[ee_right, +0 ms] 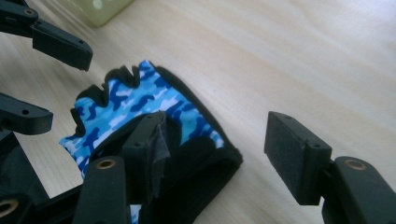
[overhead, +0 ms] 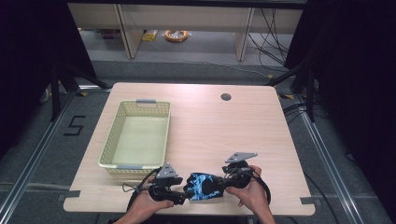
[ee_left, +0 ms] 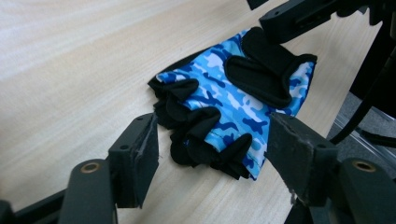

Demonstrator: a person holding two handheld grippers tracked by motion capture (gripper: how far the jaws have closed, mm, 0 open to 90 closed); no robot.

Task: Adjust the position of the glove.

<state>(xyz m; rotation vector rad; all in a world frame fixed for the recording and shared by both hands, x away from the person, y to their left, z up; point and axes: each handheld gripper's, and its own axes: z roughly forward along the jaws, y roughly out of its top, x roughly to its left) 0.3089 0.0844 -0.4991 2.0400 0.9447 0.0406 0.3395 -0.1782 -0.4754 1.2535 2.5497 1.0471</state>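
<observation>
On the table's (overhead: 224, 126) near edge in the high view, a blue camouflage glove (overhead: 204, 186) lies flat between the left gripper (overhead: 186, 195) and the right gripper (overhead: 225, 182); a pale basket (overhead: 122, 115) sits well apart to the left.

Through the left gripper view, its jaws stand apart, straddling the glove's (ee_left: 233, 105) black finger stubs without clamping.

Through the right gripper view, its jaws gape wide, one above the glove's (ee_right: 140, 100) cuff, the other over bare wood.

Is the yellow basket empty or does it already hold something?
Empty. In the high view the basket shows only its bare floor, and the blue camouflage glove lies outside it on the table near the front edge.
</observation>
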